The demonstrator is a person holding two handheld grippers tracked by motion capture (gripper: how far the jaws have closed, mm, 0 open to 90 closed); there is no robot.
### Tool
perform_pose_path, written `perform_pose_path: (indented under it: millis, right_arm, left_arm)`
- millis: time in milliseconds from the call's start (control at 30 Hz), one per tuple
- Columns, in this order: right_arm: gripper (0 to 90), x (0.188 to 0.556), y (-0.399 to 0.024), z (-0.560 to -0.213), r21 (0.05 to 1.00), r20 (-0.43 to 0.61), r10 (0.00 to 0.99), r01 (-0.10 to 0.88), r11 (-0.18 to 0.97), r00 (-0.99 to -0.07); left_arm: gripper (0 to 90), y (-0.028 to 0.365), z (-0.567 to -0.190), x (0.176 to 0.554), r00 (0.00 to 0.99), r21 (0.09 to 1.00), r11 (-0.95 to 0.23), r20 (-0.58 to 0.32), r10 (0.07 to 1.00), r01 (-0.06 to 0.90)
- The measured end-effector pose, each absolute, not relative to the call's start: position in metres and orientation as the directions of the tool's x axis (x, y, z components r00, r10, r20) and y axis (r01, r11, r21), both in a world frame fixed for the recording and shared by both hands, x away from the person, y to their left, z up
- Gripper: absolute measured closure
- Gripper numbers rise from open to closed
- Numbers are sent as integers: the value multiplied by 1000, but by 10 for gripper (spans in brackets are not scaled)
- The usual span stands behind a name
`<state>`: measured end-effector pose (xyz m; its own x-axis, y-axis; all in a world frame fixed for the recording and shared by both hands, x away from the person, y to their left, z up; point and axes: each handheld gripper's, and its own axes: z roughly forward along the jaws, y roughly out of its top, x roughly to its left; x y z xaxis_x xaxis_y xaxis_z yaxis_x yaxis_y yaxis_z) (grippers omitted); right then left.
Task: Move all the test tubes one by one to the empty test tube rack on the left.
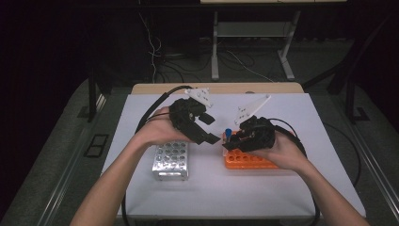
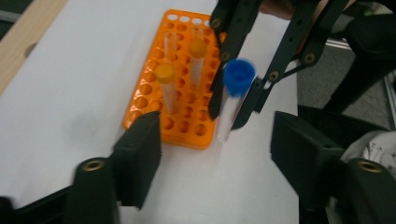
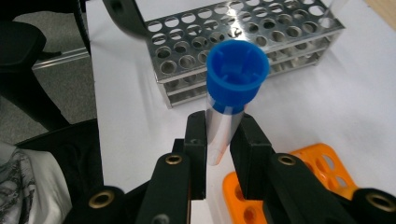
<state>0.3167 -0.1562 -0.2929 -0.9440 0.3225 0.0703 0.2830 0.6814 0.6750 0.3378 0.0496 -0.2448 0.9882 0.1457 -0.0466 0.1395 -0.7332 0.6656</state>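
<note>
White table [image 1: 263, 188] — blue-capped tube [image 3: 229, 100] blurred

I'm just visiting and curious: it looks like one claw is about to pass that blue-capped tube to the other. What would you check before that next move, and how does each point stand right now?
1. Right gripper clamped on the blue-capped tube: ok, both pads press its clear wall.
2. Blue cap seated on the tube: ok.
3. Left gripper wide enough to take the tube: ok, jaws apart with nothing between them.
4. Left gripper lined up with the tube: ok, the tube stands ahead between its jaws.
5. Free holes in the metal rack: ok, every visible hole is empty.
6. Tube contents: cannot tell.
</note>
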Motion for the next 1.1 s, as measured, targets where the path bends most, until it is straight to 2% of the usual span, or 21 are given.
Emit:
perform_pose_path:
  millis: [367,633,900,1000,1100]
  right_arm:
    - [762,317,-138,-304,665,74,290,264,699,-954]
    - [762,316,-131,-309,672,79,279,258,694,-957]
    - [752,315,-130,-312,674,81,273,254,694,-959]
    - [658,316,-131,-312,679,77,285,260,687,-955]
    - [606,316,-135,-310,685,71,290,258,682,-954]
  left_arm:
    - [576,38,-255,337,996,618,-781,-52,77,93]
    - [728,37,-263,338,995,602,-793,-73,68,98]
    - [741,39,-264,340,994,594,-797,-89,65,105]
    - [741,42,-263,341,994,596,-796,-89,69,109]
    - [741,46,-261,344,993,602,-790,-81,81,113]
